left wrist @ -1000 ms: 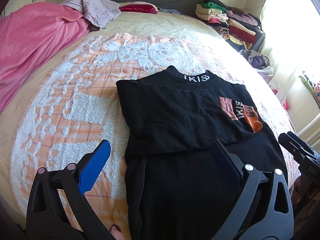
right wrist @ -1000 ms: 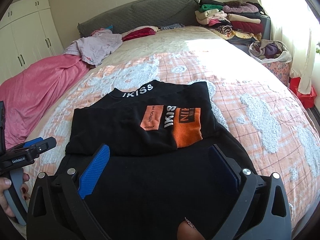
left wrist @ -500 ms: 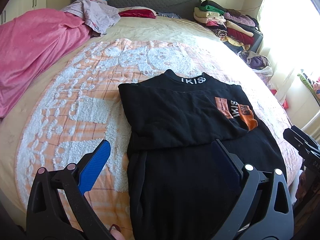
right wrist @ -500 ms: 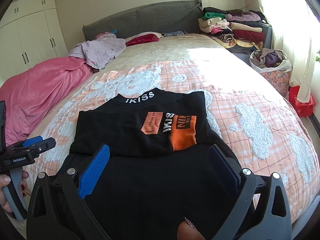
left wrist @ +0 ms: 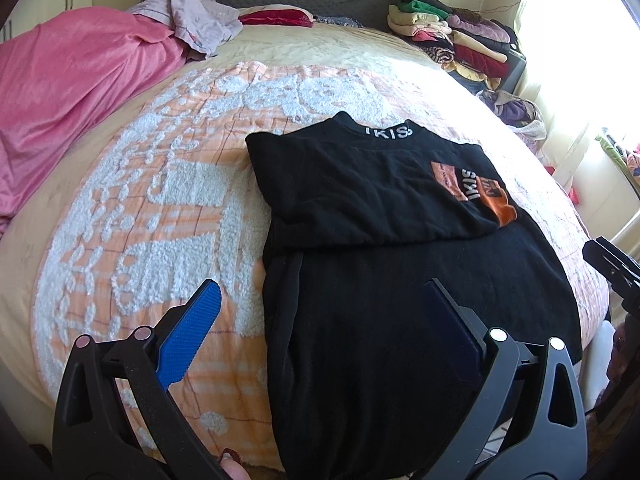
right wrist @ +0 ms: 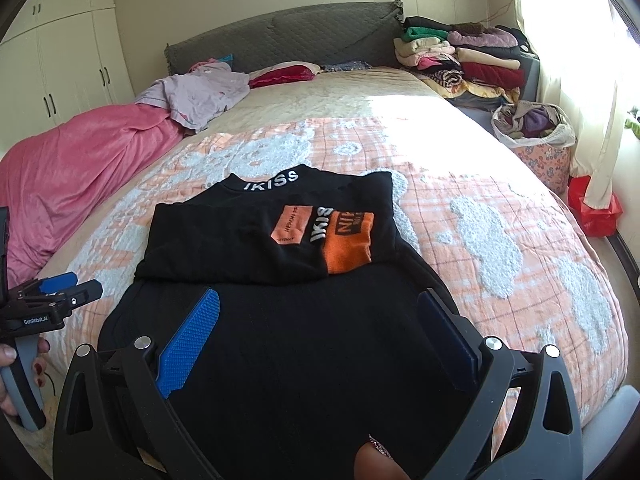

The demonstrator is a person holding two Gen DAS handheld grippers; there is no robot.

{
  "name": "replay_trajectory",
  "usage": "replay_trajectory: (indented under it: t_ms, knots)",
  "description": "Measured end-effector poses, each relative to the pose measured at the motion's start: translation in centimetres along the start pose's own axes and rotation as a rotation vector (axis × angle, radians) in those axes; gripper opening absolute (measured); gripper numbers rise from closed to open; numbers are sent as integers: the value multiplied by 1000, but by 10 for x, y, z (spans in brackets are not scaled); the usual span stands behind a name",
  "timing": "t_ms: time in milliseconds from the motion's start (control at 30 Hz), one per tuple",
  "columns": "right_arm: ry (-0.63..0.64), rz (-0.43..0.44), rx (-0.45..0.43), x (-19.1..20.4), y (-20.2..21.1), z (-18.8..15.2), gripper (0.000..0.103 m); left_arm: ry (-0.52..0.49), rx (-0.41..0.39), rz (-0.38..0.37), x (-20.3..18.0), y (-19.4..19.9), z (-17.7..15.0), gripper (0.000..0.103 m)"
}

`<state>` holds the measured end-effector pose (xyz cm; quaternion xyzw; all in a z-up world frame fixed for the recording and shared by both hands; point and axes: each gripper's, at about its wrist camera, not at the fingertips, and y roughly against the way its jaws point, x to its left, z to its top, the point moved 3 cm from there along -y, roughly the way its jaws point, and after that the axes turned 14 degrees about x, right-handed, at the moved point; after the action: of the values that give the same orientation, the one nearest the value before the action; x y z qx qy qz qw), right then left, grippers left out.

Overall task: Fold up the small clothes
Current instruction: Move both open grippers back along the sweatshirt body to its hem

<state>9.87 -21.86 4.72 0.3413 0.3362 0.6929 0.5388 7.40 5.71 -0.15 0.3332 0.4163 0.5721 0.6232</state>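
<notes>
Change: both grippers have drawn back and risen a little over the last second, so more of the bed shows beyond the black sweatshirt (right wrist: 280, 344); the garment itself has not shifted.
Meaning: sleeves look already folded in across the chest, so I judge the next fold, hem up toward the collar, is about to be set up.
Sweatshirt: lies flat on the orange-and-white blanket (right wrist: 500, 216), collar at 12 o'clock, hem at 6 o'clock near the bed's edge, orange print (right wrist: 346, 240) toward 1 o'clock of its middle.
Left gripper (left wrist: 320, 332): jaws spread wide, empty, hovering over the garment's left edge at 6 o'clock of its view.
Right gripper (right wrist: 318, 334): jaws spread wide, empty, above the lower body of the sweatshirt.
Containers: a flowered laundry basket (right wrist: 544, 160) stands off the bed at 2 o'clock, stuffed with loose clothes in a plastic liner.
Other piles: folded clothes stack (right wrist: 460, 56) at 1 o'clock by the headboard; pink blanket (right wrist: 80, 168) at 10 o'clock.
</notes>
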Motion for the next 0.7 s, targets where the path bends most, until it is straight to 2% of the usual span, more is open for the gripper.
replay_trajectory:
  t_ms: [233,700]
  knots:
    - [-21,-25,55,-11,-9,-19,98,3,24,10,9,-7,-14,94]
    - [-59,-75,141,-44,-21,-52,98,75,95,23,33,-21,-46,94]
